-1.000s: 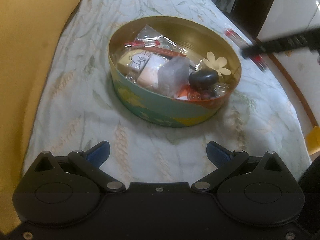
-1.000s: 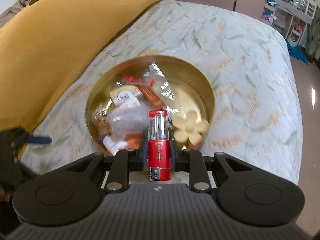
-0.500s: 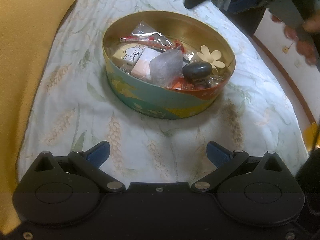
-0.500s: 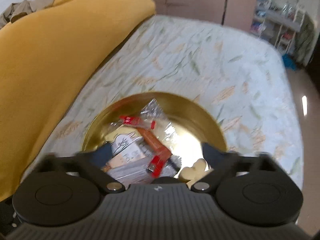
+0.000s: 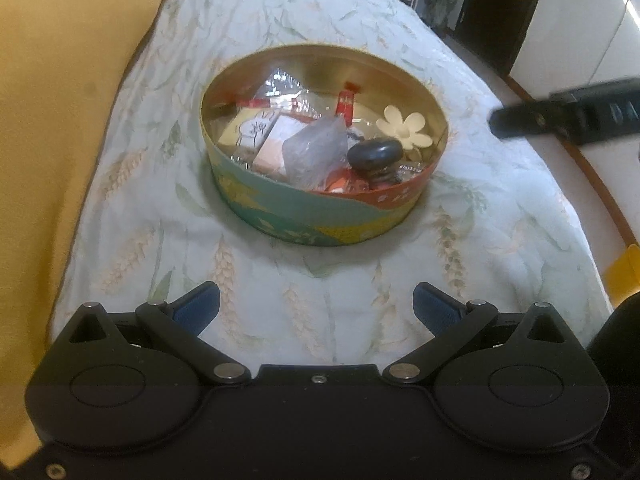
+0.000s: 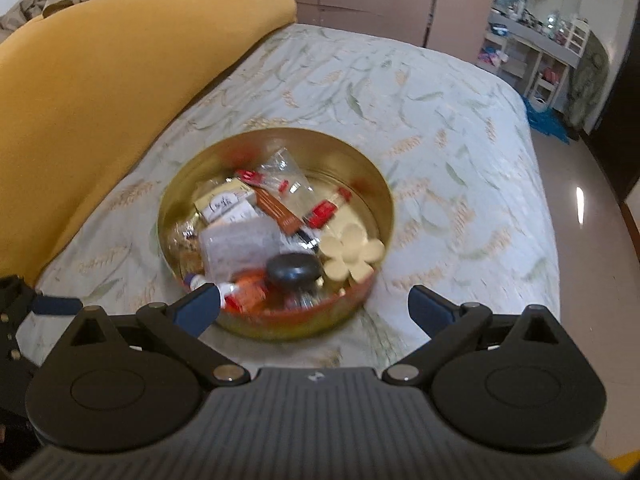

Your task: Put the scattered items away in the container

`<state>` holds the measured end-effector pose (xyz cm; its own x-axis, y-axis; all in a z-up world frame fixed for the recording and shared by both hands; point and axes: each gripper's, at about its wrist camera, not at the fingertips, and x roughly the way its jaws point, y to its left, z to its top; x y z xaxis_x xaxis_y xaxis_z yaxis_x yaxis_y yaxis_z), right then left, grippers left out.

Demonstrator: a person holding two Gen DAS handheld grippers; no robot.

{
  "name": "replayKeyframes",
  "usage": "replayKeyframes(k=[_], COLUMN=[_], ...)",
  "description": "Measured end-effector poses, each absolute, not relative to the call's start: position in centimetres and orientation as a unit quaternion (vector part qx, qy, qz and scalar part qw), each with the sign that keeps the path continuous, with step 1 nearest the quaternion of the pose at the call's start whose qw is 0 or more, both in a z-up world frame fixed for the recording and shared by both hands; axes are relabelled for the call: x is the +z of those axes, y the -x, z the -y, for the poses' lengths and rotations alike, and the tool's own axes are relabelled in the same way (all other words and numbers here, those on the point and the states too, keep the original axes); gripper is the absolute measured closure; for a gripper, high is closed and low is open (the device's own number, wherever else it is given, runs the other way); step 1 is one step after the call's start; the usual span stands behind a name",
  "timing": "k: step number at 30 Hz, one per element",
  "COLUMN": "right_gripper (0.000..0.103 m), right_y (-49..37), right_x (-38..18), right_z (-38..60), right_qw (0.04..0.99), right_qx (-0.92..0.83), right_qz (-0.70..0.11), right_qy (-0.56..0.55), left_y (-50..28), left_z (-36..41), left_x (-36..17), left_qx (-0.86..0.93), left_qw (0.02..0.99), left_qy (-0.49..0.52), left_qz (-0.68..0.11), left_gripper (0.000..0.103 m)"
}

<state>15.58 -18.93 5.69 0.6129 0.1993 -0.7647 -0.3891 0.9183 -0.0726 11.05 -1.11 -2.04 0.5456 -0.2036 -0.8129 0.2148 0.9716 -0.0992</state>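
Note:
A round tin (image 5: 320, 216) with a gold inside stands on the bed, also in the right wrist view (image 6: 384, 200). It holds several items: a red tube with a clear cap (image 6: 326, 210) (image 5: 346, 104), a cream flower clip (image 5: 406, 126) (image 6: 352, 254), a black disc (image 5: 374, 154) (image 6: 294, 271), packets and cards. My left gripper (image 5: 316, 306) is open and empty, short of the tin. My right gripper (image 6: 314, 306) is open and empty, above the tin's near rim; its side shows in the left wrist view (image 5: 560, 114).
A yellow blanket (image 5: 52, 120) (image 6: 100, 72) lies along the left side of the bed. The bed's right edge drops to the floor (image 6: 592, 240). Shelves (image 6: 536, 52) and a dark door (image 5: 496, 4) stand at the far end.
My right gripper opened and let the red tube go; the tube now lies in the tin. The right gripper then pulled back and up. The left gripper stayed open and drew back slightly.

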Motion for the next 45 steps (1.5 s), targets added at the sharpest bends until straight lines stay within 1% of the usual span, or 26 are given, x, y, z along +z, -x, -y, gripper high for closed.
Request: replayKeyframes(k=[13,17,22,29,36,45], right_gripper=[0.000,0.000,0.000,0.000,0.000,0.000], right_y=[-9.3,-7.4,-4.8,-3.1,-3.4,-5.6], right_x=[8.3,7.4,6.0,5.0,3.9,1.2], right_z=[21.3,22.0,22.7,23.7,24.6,25.5], right_qw=[0.910,0.910,0.912,0.918,0.921,0.913], right_qx=[0.150,0.142,0.127,0.109,0.095,0.091], right_qz=[-0.374,-0.380,-0.378,-0.370,-0.369,-0.394], right_qy=[0.095,0.083,0.096,0.092,0.086,0.059], left_y=[-7.6,-6.1,-4.3,-3.4,-4.2,-6.8], left_z=[1.9,2.1,2.2,2.6,2.2,2.3], left_x=[1.8,1.4,0.8,0.4,-1.1,-3.6], left_qx=[-0.090,-0.081,-0.069,-0.074,-0.059,-0.051], left_qw=[0.902,0.904,0.911,0.912,0.909,0.900], left_qy=[-0.015,-0.013,-0.006,-0.021,-0.014,-0.006], left_qz=[-0.422,-0.419,-0.407,-0.404,-0.412,-0.433], left_gripper=[0.000,0.000,0.000,0.000,0.000,0.000])
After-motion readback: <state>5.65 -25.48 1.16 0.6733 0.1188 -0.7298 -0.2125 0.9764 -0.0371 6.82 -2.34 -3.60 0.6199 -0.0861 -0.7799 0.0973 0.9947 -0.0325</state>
